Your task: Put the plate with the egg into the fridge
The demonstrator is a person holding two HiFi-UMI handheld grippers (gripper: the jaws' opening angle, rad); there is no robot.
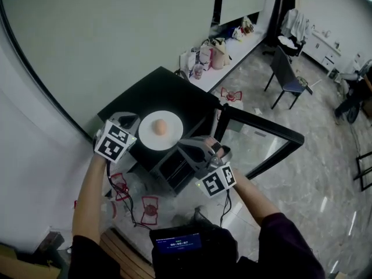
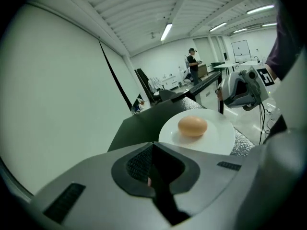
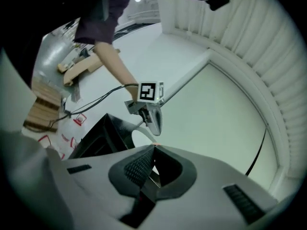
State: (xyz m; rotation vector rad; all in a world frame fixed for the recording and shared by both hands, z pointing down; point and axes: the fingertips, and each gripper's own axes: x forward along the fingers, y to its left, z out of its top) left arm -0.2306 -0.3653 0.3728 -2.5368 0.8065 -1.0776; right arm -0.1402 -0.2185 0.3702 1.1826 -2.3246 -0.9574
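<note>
Plate (image 1: 174, 125) w/ egg (image 1: 160, 128) sits atop fridge (image 1: 157, 89); fridge door (image 1: 256, 147) open. L gripper (image 1: 135, 122) and R gripper (image 1: 185, 144): jaws narrow, apparently pinching opp. rims. Lift both together, keep level; tilt and the egg prob. rolls.

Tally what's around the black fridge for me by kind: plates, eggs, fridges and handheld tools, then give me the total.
plate: 1
egg: 1
fridge: 1
tools: 2, the left tool and the right tool
Total: 5
</note>
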